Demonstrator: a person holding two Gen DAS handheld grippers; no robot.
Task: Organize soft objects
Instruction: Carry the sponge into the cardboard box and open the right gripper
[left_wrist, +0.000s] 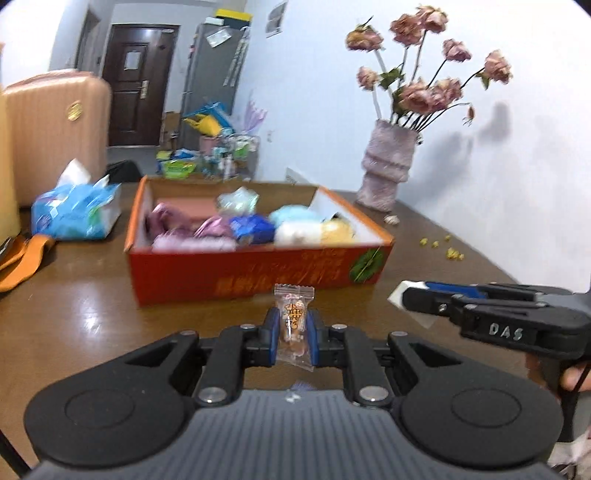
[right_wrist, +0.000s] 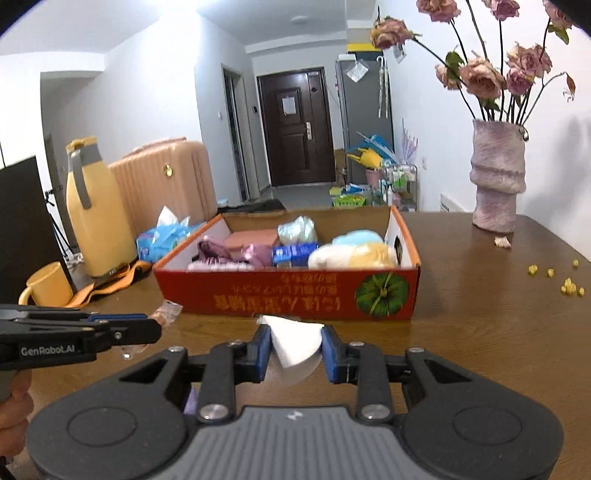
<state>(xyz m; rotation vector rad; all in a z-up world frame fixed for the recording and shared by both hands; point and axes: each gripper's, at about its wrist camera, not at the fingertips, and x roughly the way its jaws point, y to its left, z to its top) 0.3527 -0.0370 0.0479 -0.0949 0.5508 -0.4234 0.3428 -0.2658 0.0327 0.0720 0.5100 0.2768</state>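
Note:
My left gripper is shut on a small clear snack packet with orange print, held upright above the table. My right gripper is shut on a folded white tissue; in the left wrist view the right gripper sits at the right with the tissue's white corner showing. The left gripper appears at the left of the right wrist view with the packet at its tip. Just beyond both stands a red cardboard box holding several soft items.
On the brown table stand a ribbed pink vase of dried roses, a blue tissue pack, a yellow jug and a yellow mug. Yellow crumbs lie at the right. A pink suitcase stands behind.

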